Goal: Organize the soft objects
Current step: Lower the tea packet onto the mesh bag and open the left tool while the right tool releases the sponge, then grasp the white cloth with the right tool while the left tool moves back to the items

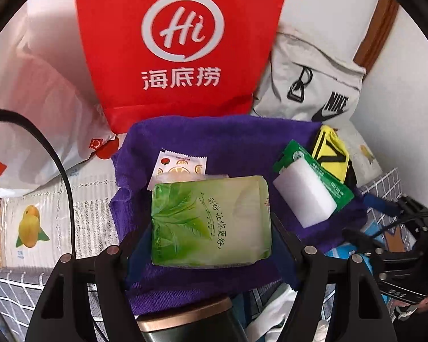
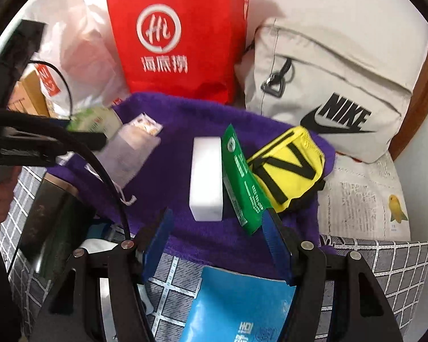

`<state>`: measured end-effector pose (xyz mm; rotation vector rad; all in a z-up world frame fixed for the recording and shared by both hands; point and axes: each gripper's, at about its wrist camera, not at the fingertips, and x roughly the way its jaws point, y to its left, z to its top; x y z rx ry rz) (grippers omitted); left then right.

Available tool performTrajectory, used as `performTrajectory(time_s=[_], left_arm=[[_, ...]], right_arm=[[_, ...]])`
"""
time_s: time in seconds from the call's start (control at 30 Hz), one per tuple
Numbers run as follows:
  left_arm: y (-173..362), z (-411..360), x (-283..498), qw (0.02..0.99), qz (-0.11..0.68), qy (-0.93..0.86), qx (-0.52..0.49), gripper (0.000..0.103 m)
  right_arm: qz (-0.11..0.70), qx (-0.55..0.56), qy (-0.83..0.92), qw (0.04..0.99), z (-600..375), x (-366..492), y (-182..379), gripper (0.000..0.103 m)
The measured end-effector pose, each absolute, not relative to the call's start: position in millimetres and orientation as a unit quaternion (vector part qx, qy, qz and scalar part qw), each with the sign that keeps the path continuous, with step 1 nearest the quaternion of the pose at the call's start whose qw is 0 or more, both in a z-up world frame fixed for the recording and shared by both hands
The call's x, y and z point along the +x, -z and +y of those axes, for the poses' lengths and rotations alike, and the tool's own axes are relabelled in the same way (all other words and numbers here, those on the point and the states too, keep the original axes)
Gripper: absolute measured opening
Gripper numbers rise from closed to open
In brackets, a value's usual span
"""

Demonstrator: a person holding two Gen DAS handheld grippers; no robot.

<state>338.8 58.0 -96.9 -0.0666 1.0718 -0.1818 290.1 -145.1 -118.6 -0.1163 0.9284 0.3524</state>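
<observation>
A purple towel [image 1: 228, 142] lies spread out, also in the right wrist view [image 2: 168, 176]. My left gripper [image 1: 211, 233] is shut on a green tissue pack [image 1: 211, 222] and holds it over the towel; the pack shows at the left of the right wrist view [image 2: 94, 121]. On the towel lie a white sponge block [image 2: 207, 178], a green packet [image 2: 239, 179], a yellow pouch [image 2: 288, 168], a small fruit-print sachet [image 1: 179, 166] and a translucent drawstring bag [image 2: 125, 154]. My right gripper [image 2: 216, 228] is open and empty, just in front of the sponge and the green packet.
A red paper bag [image 1: 182, 42] stands behind the towel, a grey Nike bag [image 2: 328, 85] to its right, a white plastic bag [image 1: 34, 91] to its left. A dark flask [image 1: 191, 322] lies in front. A blue packet [image 2: 236, 305] lies on the checked cloth [image 2: 385, 265].
</observation>
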Motion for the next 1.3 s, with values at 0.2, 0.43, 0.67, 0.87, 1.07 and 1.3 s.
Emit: performTrajectory(time_s=[0.2, 0.43, 0.67, 0.87, 1.07, 1.3], left_arm=[[101.5, 49.6, 358.2, 0.837, 0.541, 0.080, -0.015, 0.073], [129.3, 43.8, 390.0, 0.817, 0.574, 0.054, -0.006, 0.073], [151.1, 38.0, 407.0, 0.798, 0.602, 0.038, 0.009, 0.073], [151.3, 32.8, 405.1, 0.792, 0.609, 0.037, 0.021, 0.076], [134.3, 34.3, 392.2, 0.796, 0.604, 0.046, 0.011, 0.080], [103.7, 43.0, 363.5, 0.804, 0.593, 0.041, -0.009, 0.080]], right_arm=[[0.430, -0.030, -0.182, 0.884, -155.1, 280.2, 112.1, 0.065], [0.416, -0.024, -0.177, 0.892, -159.2, 272.0, 112.6, 0.065], [0.409, -0.026, -0.190, 0.892, -161.3, 260.7, 114.4, 0.065], [0.414, -0.031, -0.197, 0.888, -162.9, 251.0, 113.8, 0.065], [0.409, -0.025, -0.197, 0.891, -166.0, 228.6, 106.2, 0.065], [0.407, -0.023, -0.200, 0.891, -164.5, 197.0, 98.5, 0.065]])
